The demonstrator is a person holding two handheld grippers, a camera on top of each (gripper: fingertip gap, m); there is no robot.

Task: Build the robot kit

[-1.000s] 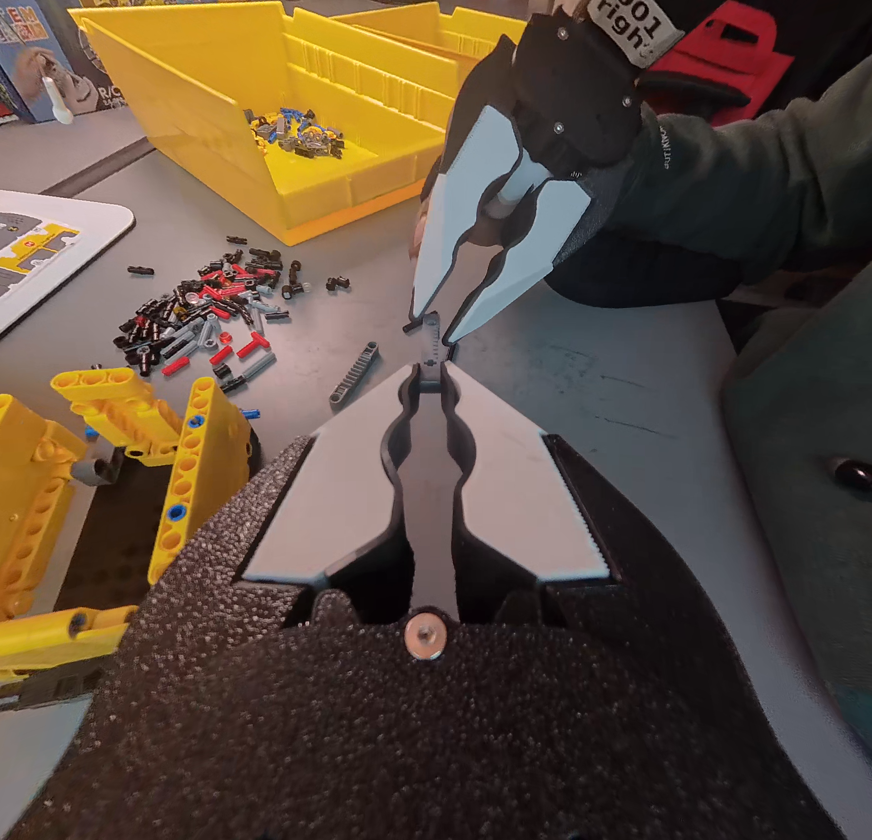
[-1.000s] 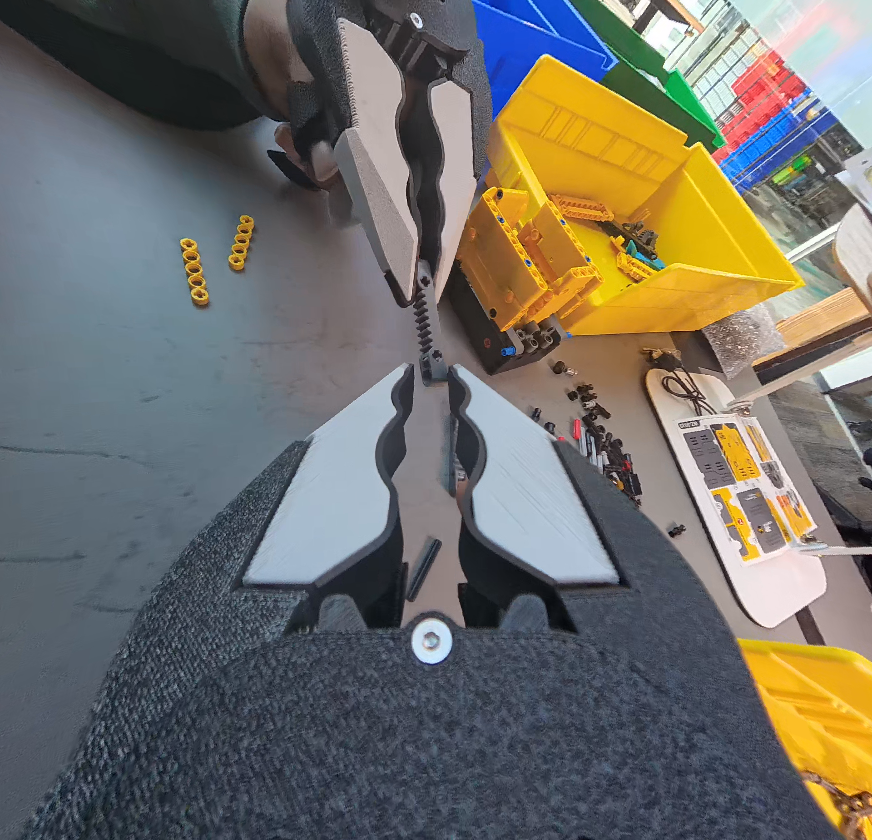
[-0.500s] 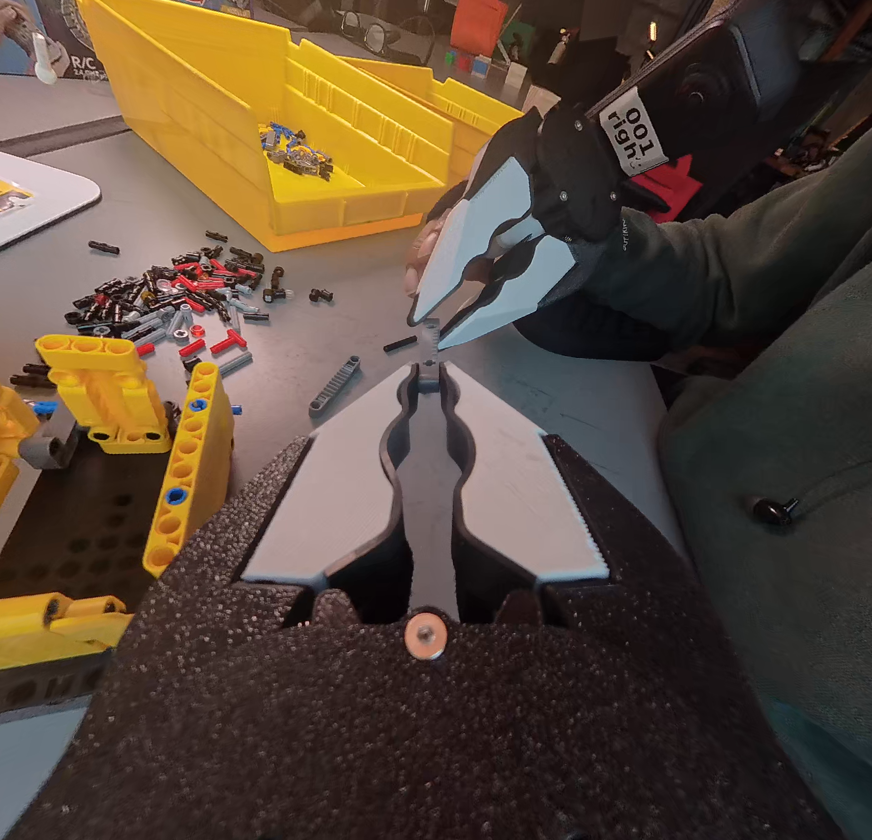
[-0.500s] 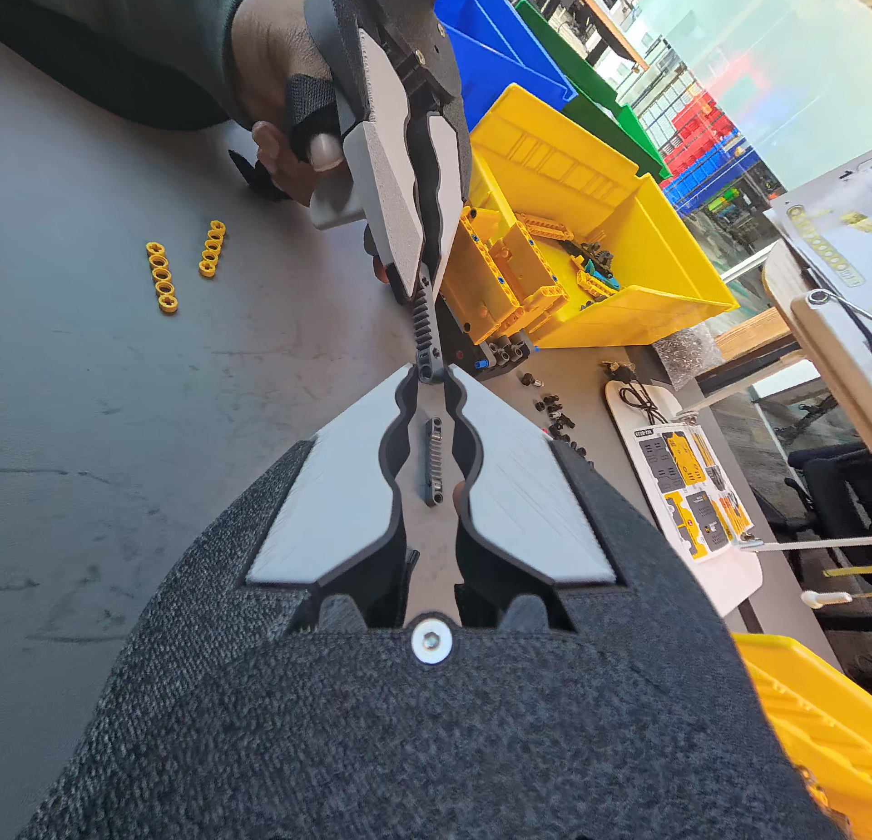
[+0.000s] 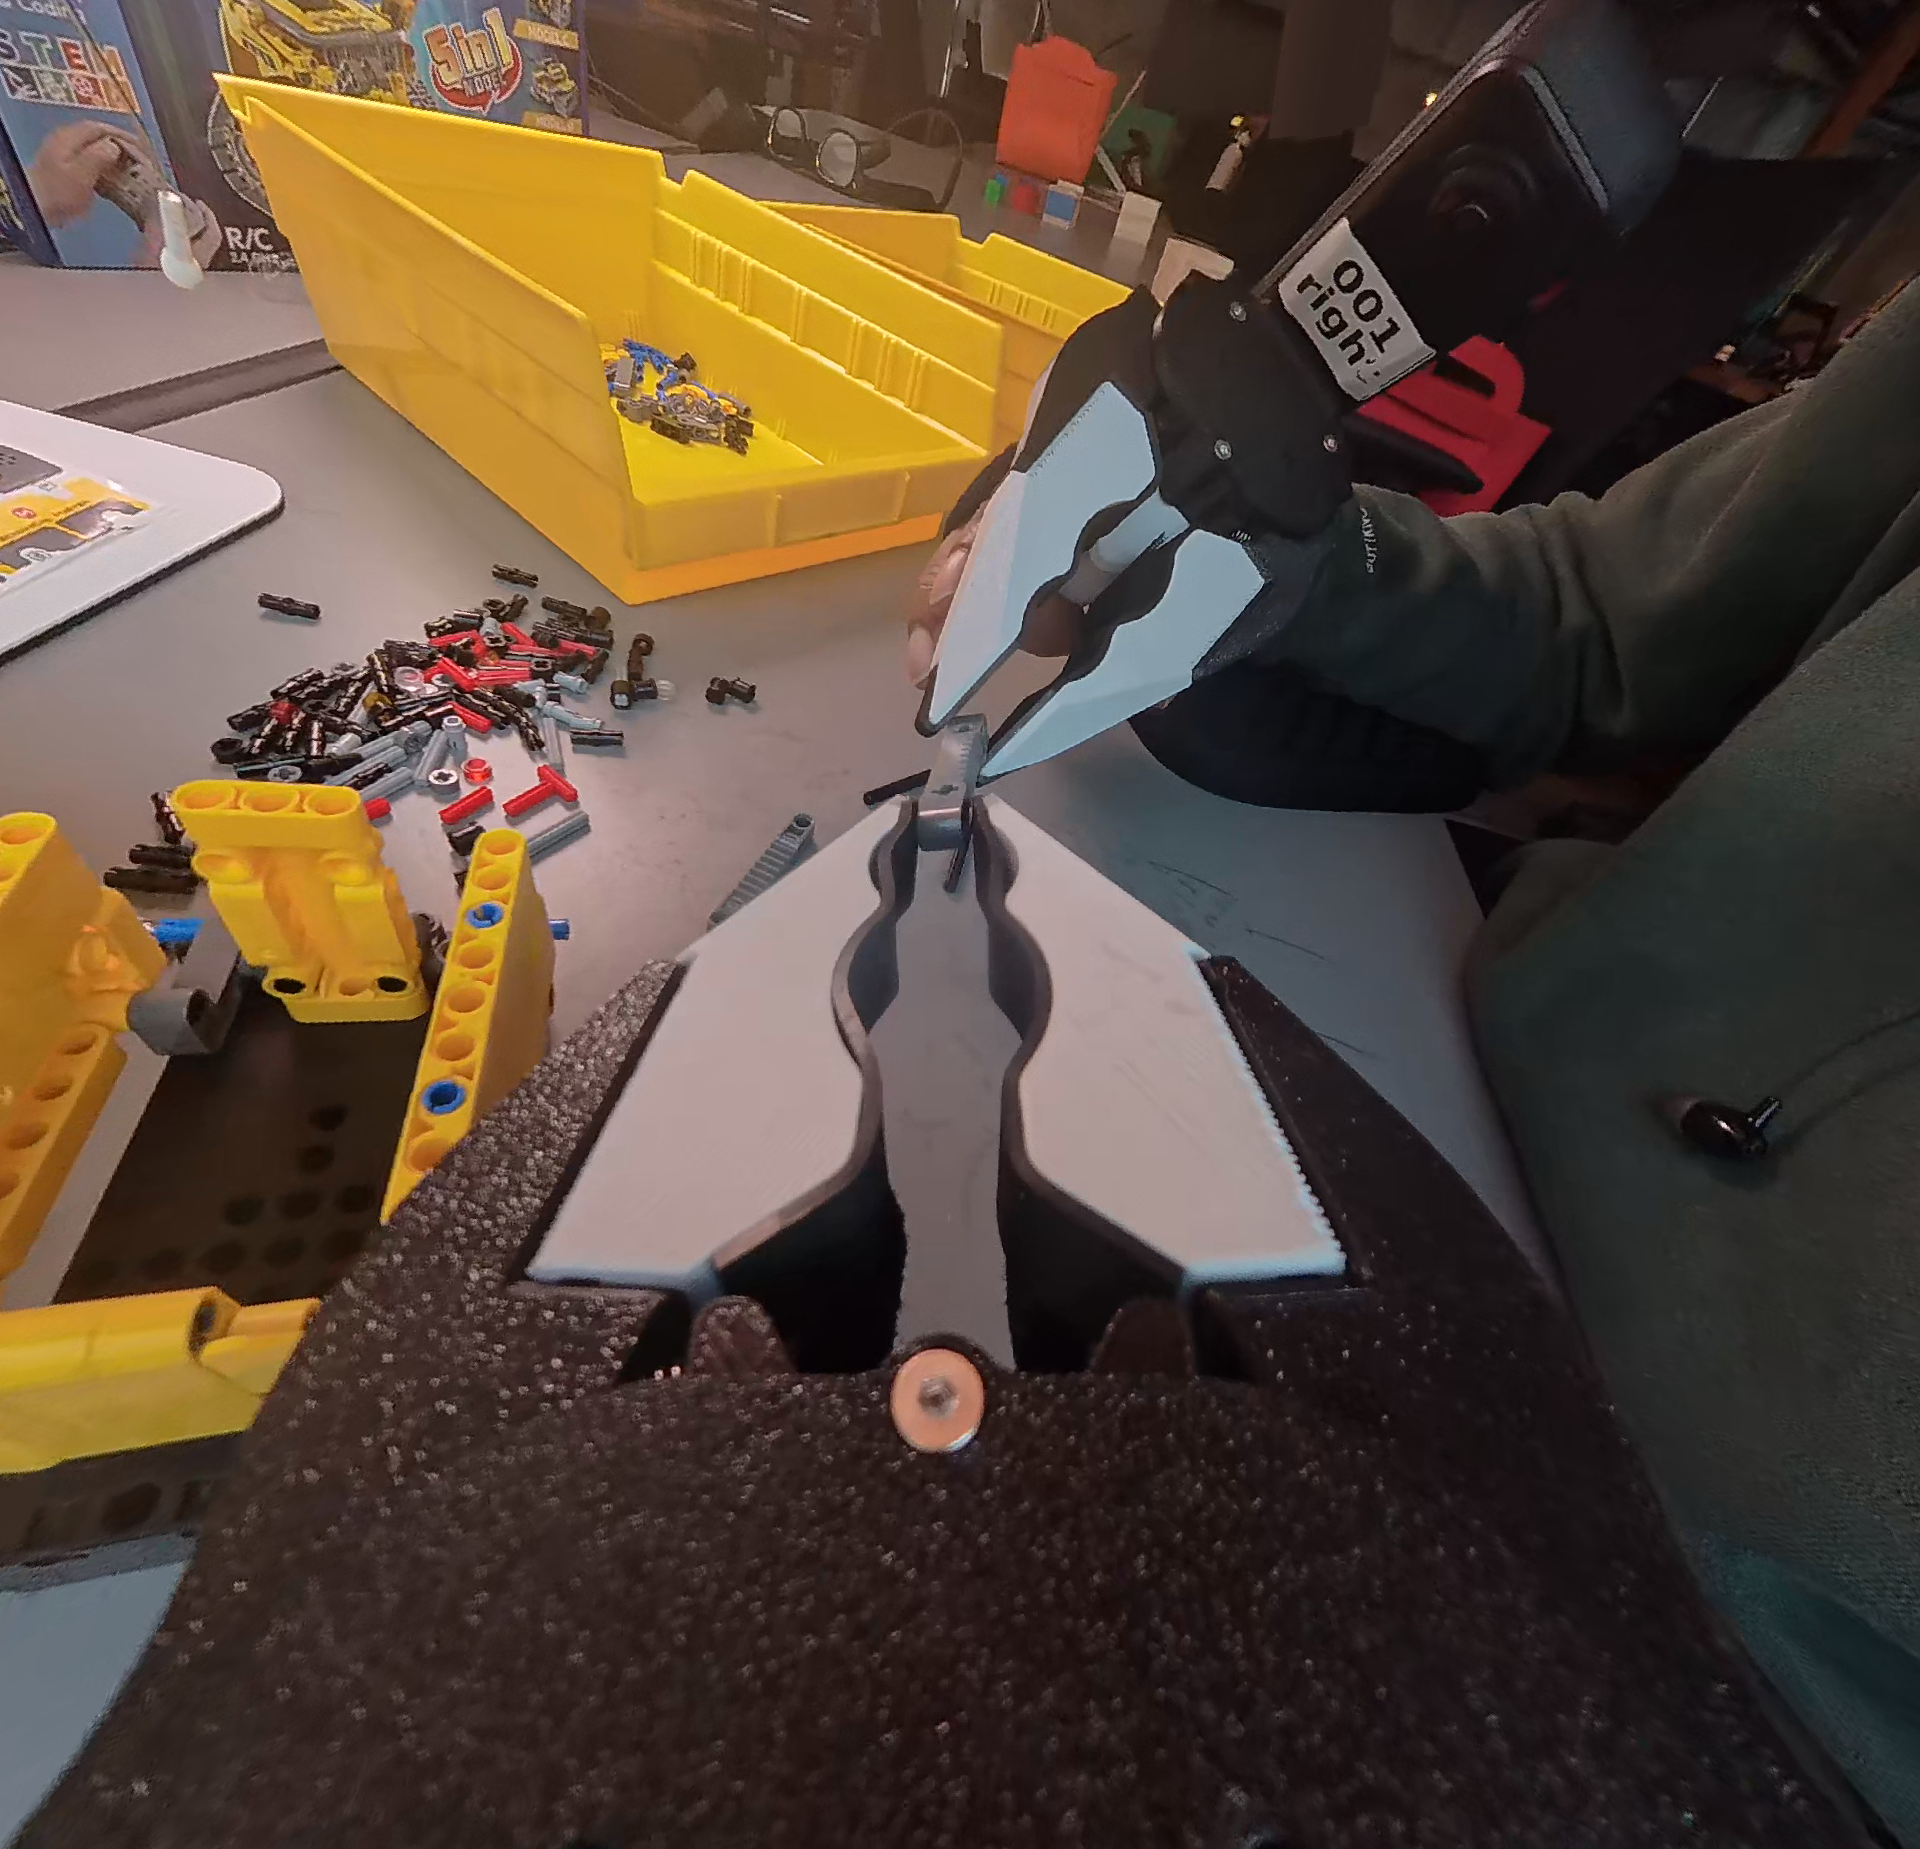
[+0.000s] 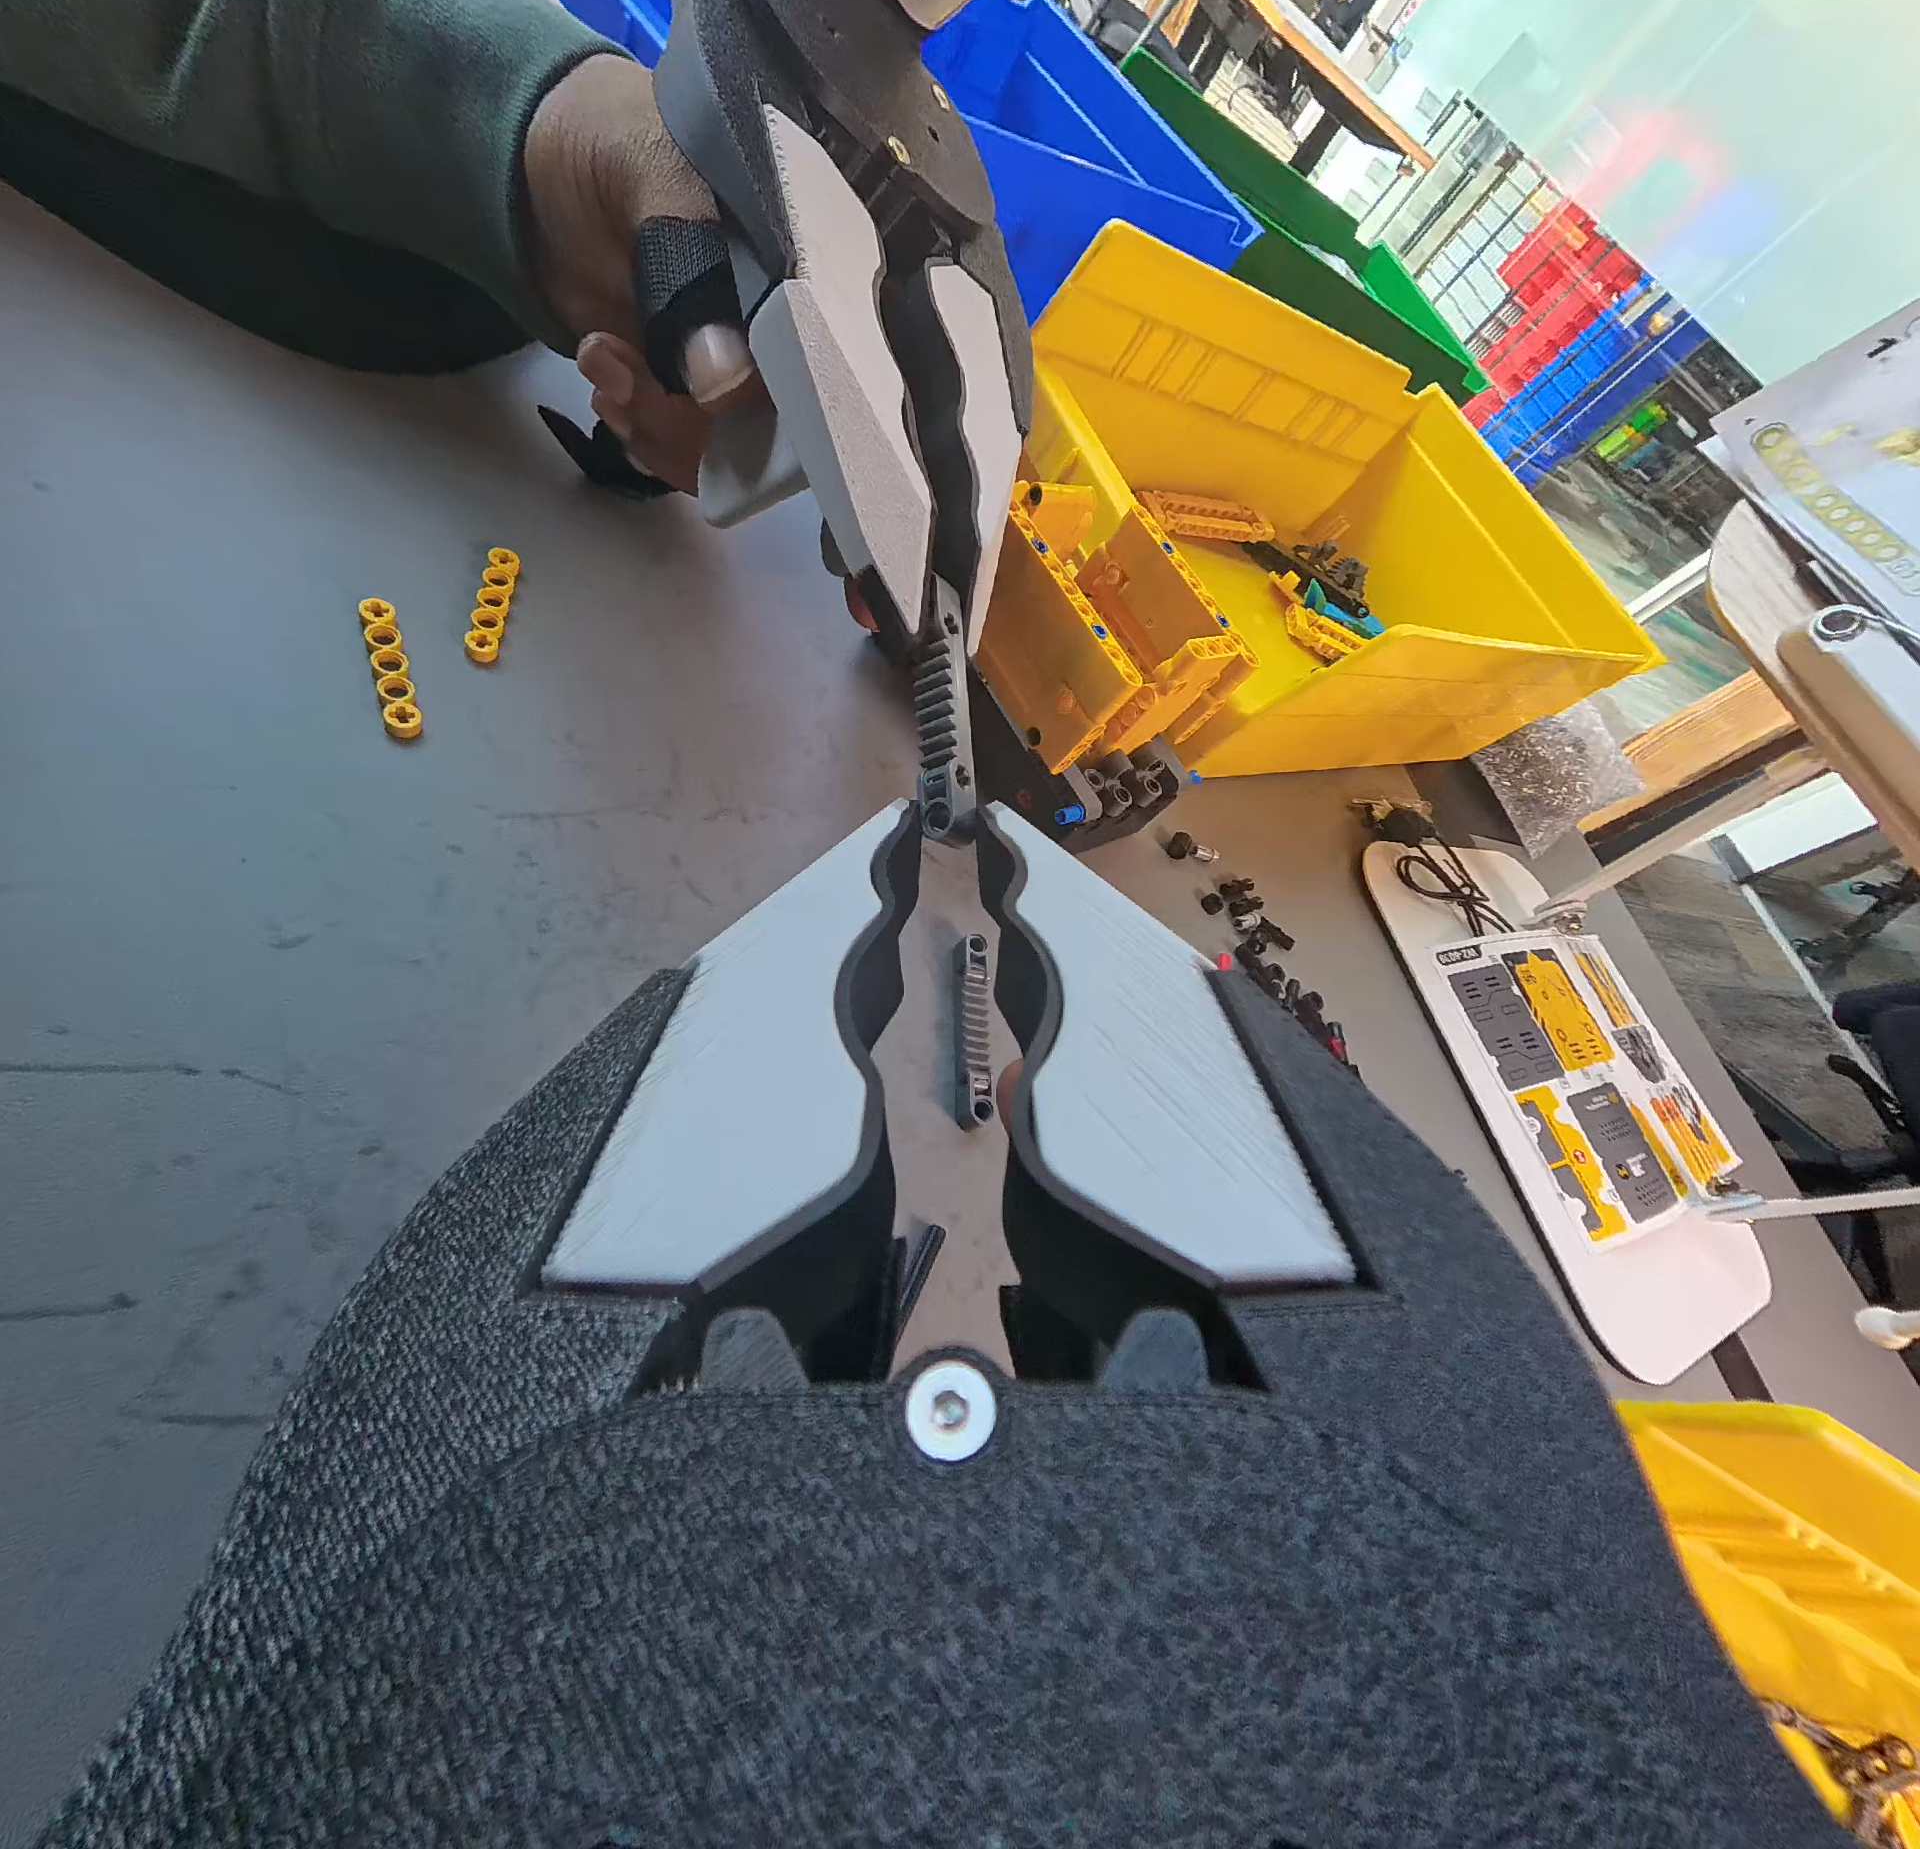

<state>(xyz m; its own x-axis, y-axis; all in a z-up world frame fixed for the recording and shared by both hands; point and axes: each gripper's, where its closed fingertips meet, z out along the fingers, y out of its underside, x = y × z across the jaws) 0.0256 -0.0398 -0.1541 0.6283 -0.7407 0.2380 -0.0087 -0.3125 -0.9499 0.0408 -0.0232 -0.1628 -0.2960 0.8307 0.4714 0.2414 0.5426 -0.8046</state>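
Two grippers pinch one dark grey toothed rack by opposite ends above the grey table, the left gripper and right gripper both closed on it by their tips alone, so any twist between them could spring it loose among the scattered pins.

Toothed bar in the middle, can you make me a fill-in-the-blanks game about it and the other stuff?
1. Counting the left tool and the right tool, the grey toothed bar is pinched by ___ tools.
2. The short loose beams in the right wrist view are coloured ___.
3. A second toothed bar lies flat on the ___.

Missing words: two; yellow; table.
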